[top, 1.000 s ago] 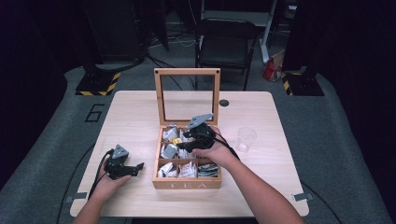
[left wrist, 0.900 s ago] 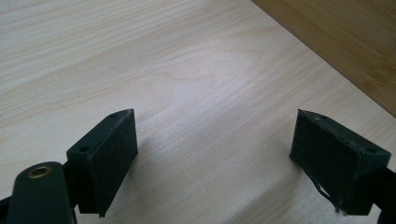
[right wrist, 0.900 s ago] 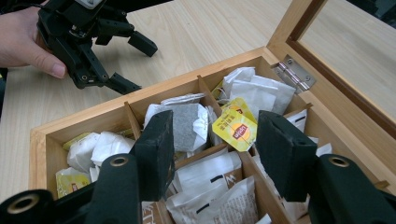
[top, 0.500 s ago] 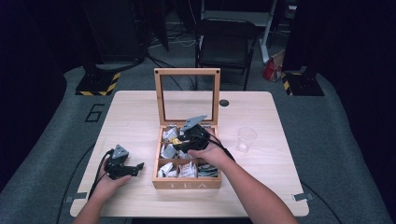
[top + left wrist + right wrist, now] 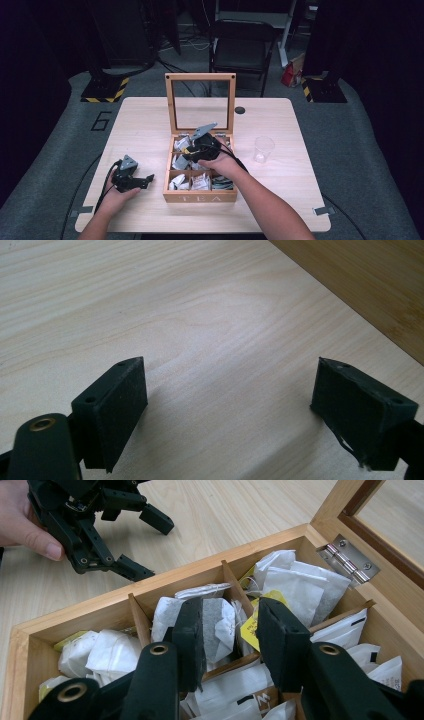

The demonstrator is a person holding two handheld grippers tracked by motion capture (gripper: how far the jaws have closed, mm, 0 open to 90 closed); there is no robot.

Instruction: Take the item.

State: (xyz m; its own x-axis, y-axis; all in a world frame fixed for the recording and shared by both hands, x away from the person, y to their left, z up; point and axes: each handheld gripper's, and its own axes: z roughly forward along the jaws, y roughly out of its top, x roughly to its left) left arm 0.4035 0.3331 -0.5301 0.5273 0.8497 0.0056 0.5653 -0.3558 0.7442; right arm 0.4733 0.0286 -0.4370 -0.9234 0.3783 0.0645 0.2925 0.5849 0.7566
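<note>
While the tea box [image 5: 200, 192] sits mid-worktop [image 5: 300, 195], its lid upright at the far side and its "TEA" front toward us, we see our right claw [image 5: 231, 640] part-open above the tea bags [image 5: 215, 620] — nothing gripped. It has shifted leftward since a second ago; our left claw [image 5: 230, 415] rests wide open, empty, beside the box.

A clear cup [image 5: 263, 148] stands on the counter [image 5: 145, 125], right of the box and apart from it. Beyond the counter a black chair [image 5: 240, 50] stands on grey floor [image 5: 60, 150], with yellow-black striped bases [image 5: 105, 90] near.
</note>
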